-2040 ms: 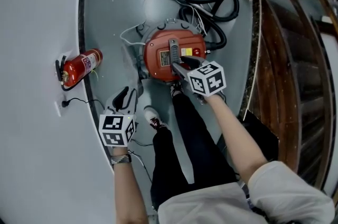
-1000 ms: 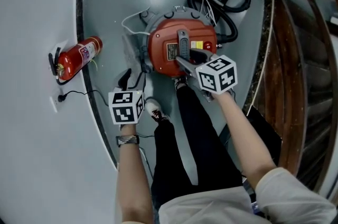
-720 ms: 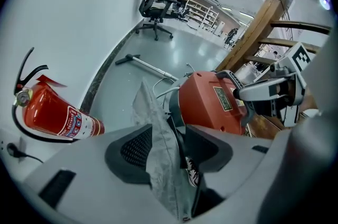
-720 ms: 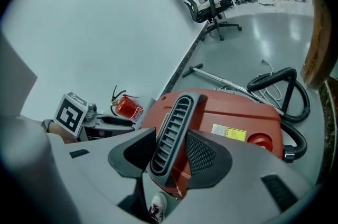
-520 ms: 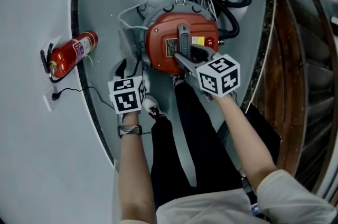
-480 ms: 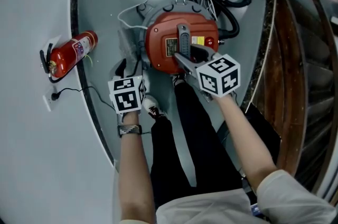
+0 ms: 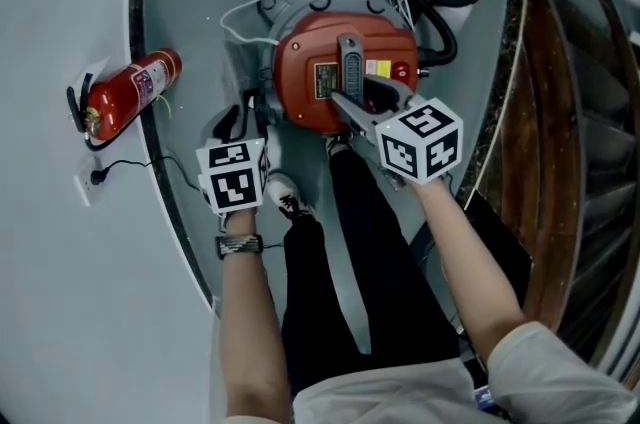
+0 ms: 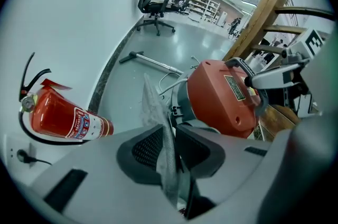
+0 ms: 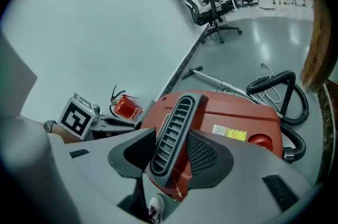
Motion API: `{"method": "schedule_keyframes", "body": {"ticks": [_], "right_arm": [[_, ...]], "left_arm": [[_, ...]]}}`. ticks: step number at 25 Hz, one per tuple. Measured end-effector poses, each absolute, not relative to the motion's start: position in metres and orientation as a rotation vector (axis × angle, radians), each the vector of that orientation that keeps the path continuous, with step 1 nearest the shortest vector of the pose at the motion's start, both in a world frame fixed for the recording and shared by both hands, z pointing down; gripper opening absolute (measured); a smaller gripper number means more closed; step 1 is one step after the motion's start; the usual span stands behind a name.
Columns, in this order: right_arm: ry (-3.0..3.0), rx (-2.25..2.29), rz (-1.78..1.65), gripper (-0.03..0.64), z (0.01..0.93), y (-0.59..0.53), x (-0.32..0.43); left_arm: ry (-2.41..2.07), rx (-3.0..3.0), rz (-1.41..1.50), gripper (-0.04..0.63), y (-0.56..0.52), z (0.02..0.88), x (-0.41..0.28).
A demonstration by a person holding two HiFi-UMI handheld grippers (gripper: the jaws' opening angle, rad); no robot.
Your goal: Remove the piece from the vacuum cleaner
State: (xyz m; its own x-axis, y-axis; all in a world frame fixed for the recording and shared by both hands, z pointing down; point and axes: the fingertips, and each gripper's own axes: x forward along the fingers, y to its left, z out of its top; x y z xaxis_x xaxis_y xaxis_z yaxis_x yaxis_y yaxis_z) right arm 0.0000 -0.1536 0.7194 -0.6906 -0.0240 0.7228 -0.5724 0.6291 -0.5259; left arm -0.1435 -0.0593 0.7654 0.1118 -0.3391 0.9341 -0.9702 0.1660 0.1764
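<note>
At left gripper [image 8: 170, 132] — jaws, just closing, pinch sheet [image 8: 153, 106]; overhead unclear.

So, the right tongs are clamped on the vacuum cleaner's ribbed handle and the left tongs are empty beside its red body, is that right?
Not quite: the left tongs are not empty. The left gripper view shows a thin grey sheet between their pads, and the jaws have just been closing on it. The right tongs are indeed clamped on the ribbed handle.
</note>
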Motion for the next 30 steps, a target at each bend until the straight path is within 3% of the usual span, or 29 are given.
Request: {"method": "schedule_keyframes", "body": {"ticks": [5, 7, 18, 30], "right_arm": [[-2.174, 0.467, 1.016, 0.175, 0.719, -0.154, 0.0], [-2.18, 0.47, 1.017, 0.176, 0.718, -0.154, 0.0], [-2.218, 0.473, 0.988, 0.179, 0.716, -0.156, -0.002], [-2.264, 0.466, 0.883, 0.206, 0.713, -0.157, 0.0]], "left_arm": [[-1.433, 1.358, 0.678, 0.095, -0.056, 0.769, -0.144], [-1.42, 1.363, 0.695, 0.158, -0.054, 0.773, -0.141], [-1.516, 1.376, 0.717, 0.051, -0.055, 0.773, -0.144], [-1.528, 1.389, 0.674, 0.032, -0.049, 0.771, -0.153]]}}
